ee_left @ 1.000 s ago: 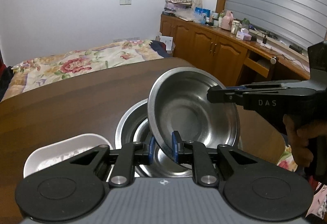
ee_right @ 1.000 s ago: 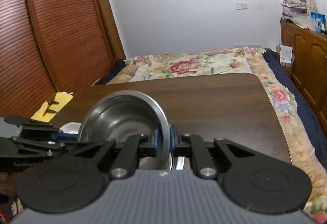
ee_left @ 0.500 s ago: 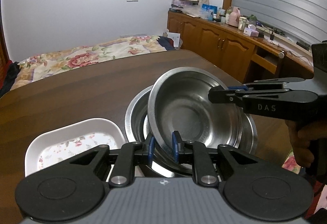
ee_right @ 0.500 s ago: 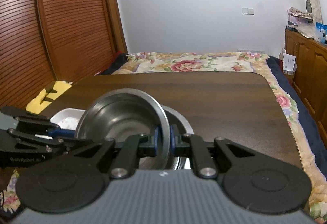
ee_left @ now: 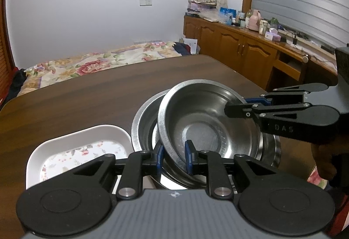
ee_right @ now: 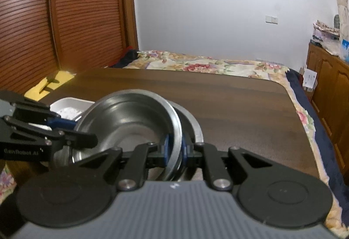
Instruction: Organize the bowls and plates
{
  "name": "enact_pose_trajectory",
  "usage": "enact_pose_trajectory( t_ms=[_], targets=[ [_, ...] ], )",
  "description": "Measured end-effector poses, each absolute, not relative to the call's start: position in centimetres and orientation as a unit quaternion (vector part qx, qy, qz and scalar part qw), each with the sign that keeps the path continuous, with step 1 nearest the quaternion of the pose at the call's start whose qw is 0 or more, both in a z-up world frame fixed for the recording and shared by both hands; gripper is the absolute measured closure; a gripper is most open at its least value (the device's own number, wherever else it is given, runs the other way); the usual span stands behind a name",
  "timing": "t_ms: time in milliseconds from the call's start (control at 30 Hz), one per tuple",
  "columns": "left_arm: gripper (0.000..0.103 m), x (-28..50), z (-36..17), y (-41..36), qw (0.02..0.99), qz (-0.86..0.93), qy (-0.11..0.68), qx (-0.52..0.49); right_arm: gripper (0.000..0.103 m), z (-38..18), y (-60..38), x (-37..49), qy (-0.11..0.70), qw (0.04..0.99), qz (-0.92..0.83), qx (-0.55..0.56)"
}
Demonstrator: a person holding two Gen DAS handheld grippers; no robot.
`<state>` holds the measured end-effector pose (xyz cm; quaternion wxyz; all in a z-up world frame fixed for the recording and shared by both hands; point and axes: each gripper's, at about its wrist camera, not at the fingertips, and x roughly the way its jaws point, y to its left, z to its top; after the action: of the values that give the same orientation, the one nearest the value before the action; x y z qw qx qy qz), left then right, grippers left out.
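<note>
Left gripper point(ee_left: 173, 157) and right gripper point(ee_right: 174, 147) each pinch opposite rims of the smaller steel bowl point(ee_left: 202, 127), steadying it tilted to nest inside the larger bowl point(ee_left: 142, 123) on the counter point(ee_left: 87, 104)

My left hand-held gripper point(ee_left: 173, 157) is level and low, its blue-padded fingers point(ee_left: 188, 155) closed on the near rim of the bowl point(ee_left: 209, 125), one inside, one outside. My right hand-held gripper point(ee_right: 174, 147) comes in from the opposite side, fingers point(ee_right: 166, 147) pinched on the rim there too. In the left view I see its body turned sideways, with my right hand point(ee_left: 325, 165) wrapped round the handle.
</note>
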<state>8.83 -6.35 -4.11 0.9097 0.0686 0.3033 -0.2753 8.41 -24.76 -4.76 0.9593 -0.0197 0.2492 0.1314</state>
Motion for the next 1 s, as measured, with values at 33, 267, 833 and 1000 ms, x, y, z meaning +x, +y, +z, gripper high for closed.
enact_pose_trajectory(
  t_ms=[33,267,833,1000],
  targets=[
    [0.081,8.7,-4.1,-6.2,0.91,-0.276,0.303,0.064,0.088,-4.8,-24.7,8.4,0.249,0.959,0.131,-0.024],
    [0.081,8.2,-3.8,-5.4,0.915,-0.272,0.294,0.049,0.088,-4.8,-24.4,8.5,0.247,0.959,0.134,-0.04],
    [0.082,6.8,-3.5,-4.3,0.925,-0.262,0.273,0.029,0.068,-3.6,-24.2,8.7,0.252,0.955,0.151,-0.044],
    [0.082,6.4,-2.6,-3.9,0.933,-0.254,0.253,0.022,0.068,-2.9,-24.4,8.0,0.231,0.962,0.142,-0.032]
  ],
)
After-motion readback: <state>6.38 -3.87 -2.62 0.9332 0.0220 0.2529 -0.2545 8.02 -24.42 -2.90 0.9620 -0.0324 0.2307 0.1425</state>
